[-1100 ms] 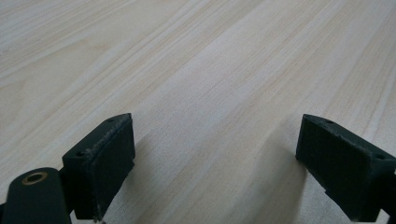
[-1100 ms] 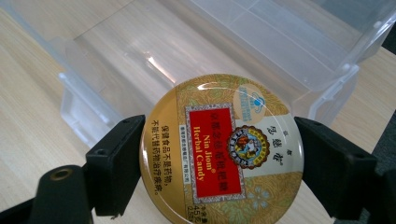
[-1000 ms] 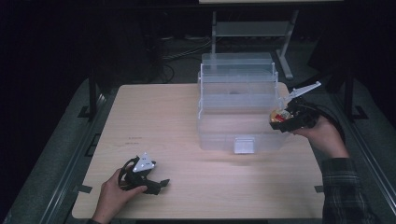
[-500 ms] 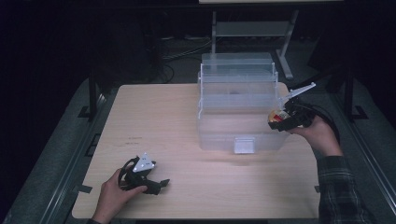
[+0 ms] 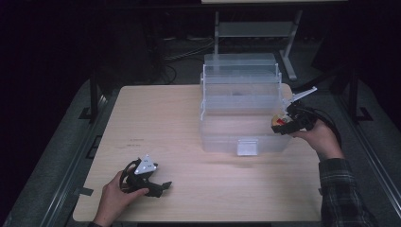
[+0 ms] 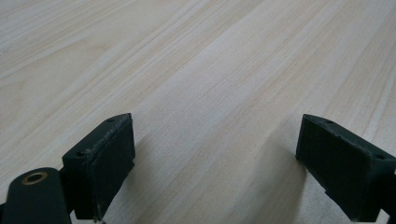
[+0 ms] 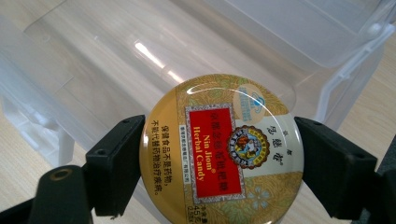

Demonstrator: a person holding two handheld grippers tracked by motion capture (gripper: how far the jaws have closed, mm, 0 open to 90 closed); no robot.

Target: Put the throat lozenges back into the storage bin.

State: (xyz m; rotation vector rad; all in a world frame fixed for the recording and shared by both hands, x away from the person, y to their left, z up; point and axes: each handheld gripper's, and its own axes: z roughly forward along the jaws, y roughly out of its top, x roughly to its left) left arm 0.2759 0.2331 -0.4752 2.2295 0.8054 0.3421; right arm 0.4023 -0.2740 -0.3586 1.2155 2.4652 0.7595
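A dark room surrounds a pale wooden worktop [image 5: 189, 123], with a metal stand and cables on the floor behind it. Toward the far right of the worktop stands a clear plastic box [image 5: 243, 111] with stepped trays folded open, its lower compartment facing up.

The right tool [image 5: 282, 124] has its 2 jaws pressed on the rim of a round candy tin [image 7: 222, 151], 1 on each side, label up. The tin [image 5: 279, 122] hangs level at the box's right edge, over the open lower compartment; gripping it by the rim keeps its flat base free, which looks suited to setting it down inside. The raised trays and their hinged arms stand just beside the tin, and the box's right wall lies under the tool, so a lowering move would likely have to stay clear of both.

The left tool [image 5: 158, 187] rests on the near left of the worktop, well apart from the box, its jaws spread wide with nothing between them but bare wood [image 6: 210, 116].
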